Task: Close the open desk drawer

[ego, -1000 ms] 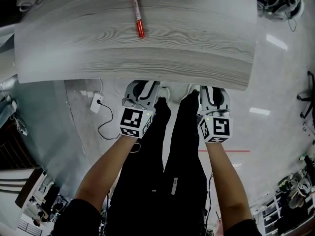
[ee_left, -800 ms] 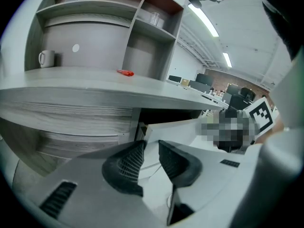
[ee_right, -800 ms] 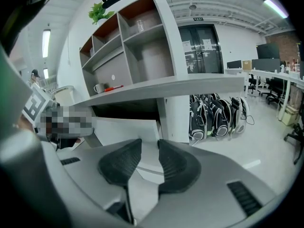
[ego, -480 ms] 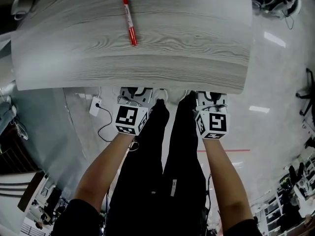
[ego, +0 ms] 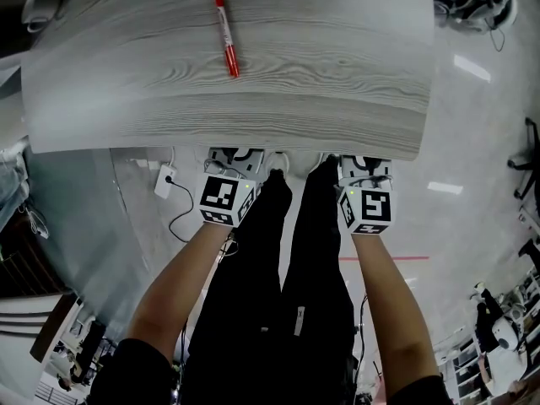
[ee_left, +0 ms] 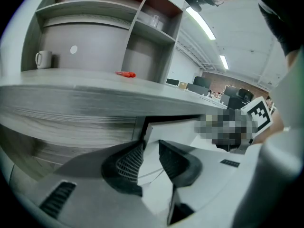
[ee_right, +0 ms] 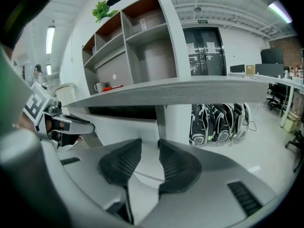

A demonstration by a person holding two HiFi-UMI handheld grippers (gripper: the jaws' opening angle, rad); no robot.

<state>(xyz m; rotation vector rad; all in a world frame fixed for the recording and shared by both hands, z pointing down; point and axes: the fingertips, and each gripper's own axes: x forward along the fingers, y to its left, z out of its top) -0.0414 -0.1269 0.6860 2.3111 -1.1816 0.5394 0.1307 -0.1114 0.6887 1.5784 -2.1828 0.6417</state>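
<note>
Left gripper view: white drawer front (dark gap above).

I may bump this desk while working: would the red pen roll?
The red pen looks round and slim, lying loose on the flat desk, so a jolt could roll it sideways. It seems light and stiff, probably easy to nudge.

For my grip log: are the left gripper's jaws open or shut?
Open. The left gripper's pads stand apart in its own view; the white drawer front shows beyond the gap, nothing clamped.
</note>
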